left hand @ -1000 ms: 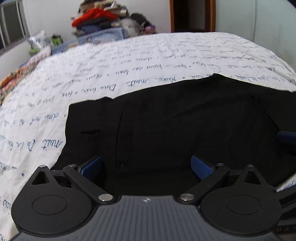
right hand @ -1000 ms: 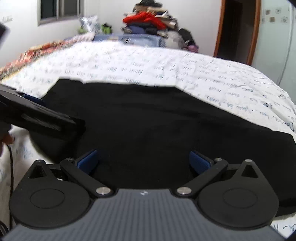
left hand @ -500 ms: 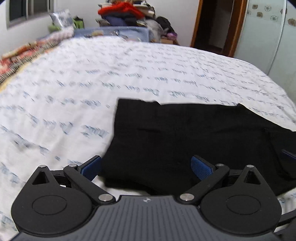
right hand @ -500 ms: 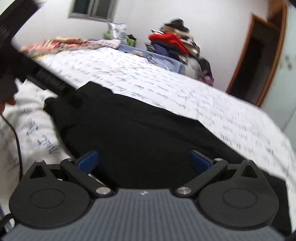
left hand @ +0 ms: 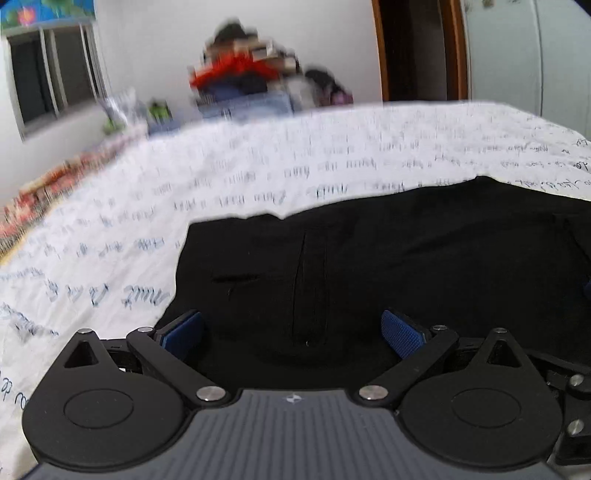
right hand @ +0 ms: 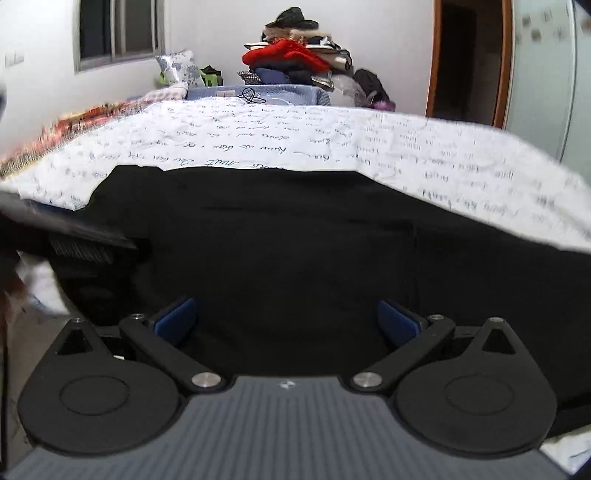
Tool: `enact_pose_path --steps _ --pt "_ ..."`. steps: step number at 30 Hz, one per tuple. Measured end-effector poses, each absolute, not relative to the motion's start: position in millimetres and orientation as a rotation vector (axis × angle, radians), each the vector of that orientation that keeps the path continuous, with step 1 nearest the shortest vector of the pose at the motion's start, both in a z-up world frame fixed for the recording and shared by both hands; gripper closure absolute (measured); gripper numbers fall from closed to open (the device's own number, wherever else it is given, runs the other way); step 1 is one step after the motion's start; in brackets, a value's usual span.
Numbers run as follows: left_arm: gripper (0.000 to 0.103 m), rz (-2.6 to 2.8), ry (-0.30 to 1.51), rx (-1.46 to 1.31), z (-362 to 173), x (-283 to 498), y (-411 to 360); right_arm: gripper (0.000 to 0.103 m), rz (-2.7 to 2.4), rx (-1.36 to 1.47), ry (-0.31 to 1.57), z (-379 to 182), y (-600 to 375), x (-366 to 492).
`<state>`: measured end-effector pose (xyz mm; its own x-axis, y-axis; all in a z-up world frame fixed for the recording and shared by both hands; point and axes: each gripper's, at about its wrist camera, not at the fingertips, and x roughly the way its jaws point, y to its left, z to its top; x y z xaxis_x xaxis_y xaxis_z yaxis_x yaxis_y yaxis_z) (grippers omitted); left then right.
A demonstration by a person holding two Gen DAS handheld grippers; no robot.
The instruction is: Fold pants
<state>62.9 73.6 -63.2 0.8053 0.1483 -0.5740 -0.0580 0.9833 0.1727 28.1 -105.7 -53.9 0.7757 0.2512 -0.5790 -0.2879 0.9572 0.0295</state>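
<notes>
- Pants (left hand: 406, 266) (right hand: 295, 251): black, spread flat on the bed, lying crosswise before both cameras; a slit pocket and a vertical seam show in the left wrist view.
- Bed (left hand: 258, 177) (right hand: 295, 136): covered by a white sheet printed with lines of blue handwriting; it carries the pants on its near part.
- Left gripper (left hand: 291, 330): blue-padded fingers (left hand: 183, 328) spread wide apart, nothing between them; it hangs over the near edge of the pants, by the pocket end. Contact with the cloth cannot be told.
- Right gripper (right hand: 286, 319): blue-padded fingers (right hand: 397, 319) spread wide apart, holding nothing; it sits low over the middle of the pants' near edge.
- Pile of clothes (left hand: 240, 81) (right hand: 291, 59): red and dark garments heaped beyond the far end of the bed, against the wall.
- Window (left hand: 48, 77) (right hand: 118, 29): in the left wall.
- Doorway (left hand: 413, 48) (right hand: 465, 55): wooden frame, dark opening, at the far right.
- Patterned blanket (left hand: 48, 184) (right hand: 62, 125): red-orange, along the bed's left edge.
</notes>
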Motion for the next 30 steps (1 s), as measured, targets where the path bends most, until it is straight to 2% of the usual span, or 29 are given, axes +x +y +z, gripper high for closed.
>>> enact_pose_path --steps 19,25,30 --pt "0.0 0.094 0.634 0.151 -55.4 53.0 82.2 0.0 0.283 -0.087 0.611 -54.1 -100.7 30.5" --pt "0.0 0.244 0.651 0.105 -28.4 46.8 130.3 0.0 0.336 -0.09 0.57 -38.1 -90.7 20.2" --pt "0.0 0.259 0.75 -0.167 -13.3 46.9 199.0 0.0 0.493 -0.293 0.44 -14.8 -36.3 0.3"
